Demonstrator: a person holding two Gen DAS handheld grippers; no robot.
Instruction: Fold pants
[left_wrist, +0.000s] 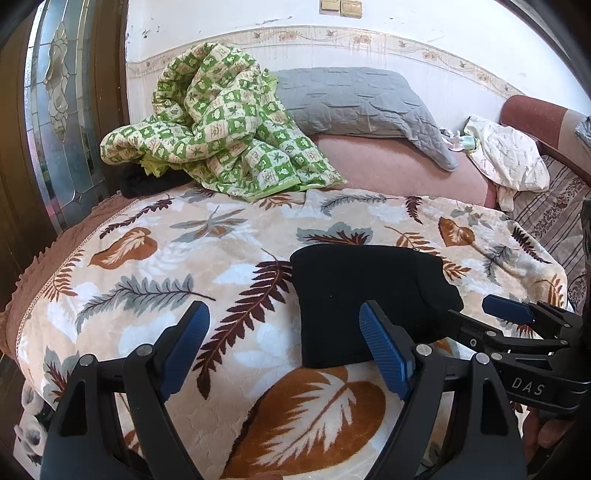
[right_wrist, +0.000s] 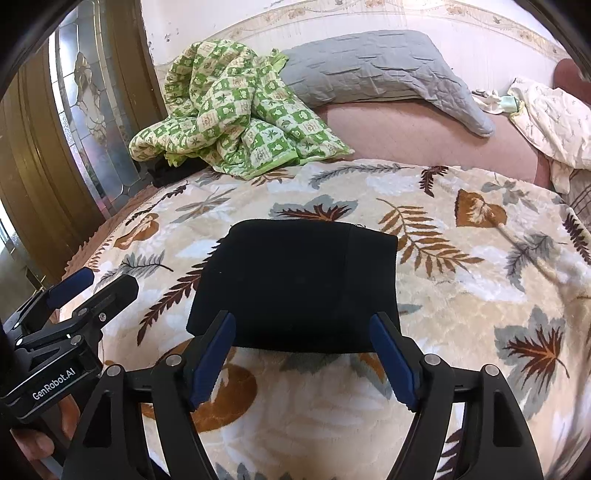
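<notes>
Black hand-held gripper (left_wrist: 284, 332), blue pads (left_wrist: 384, 350)

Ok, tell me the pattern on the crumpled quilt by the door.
Green-and-cream checks on the crumpled quilt, clearest from the left wrist.

My grippers flank the folded pants (right_wrist: 295, 284) lying on the leaf blanket (right_wrist: 461, 280); behind, quilt (right_wrist: 229, 118) left, pillow (right_wrist: 376, 70) right.

Soft, even daylight fills both views, and shadows are faint. The leaded glass door panel (left_wrist: 55, 110) at the left glints with pale reflections. Fisheye distortion bends the white wall (left_wrist: 406, 22), and dark vignetting rounds every corner. Focus is sharp throughout.
</notes>
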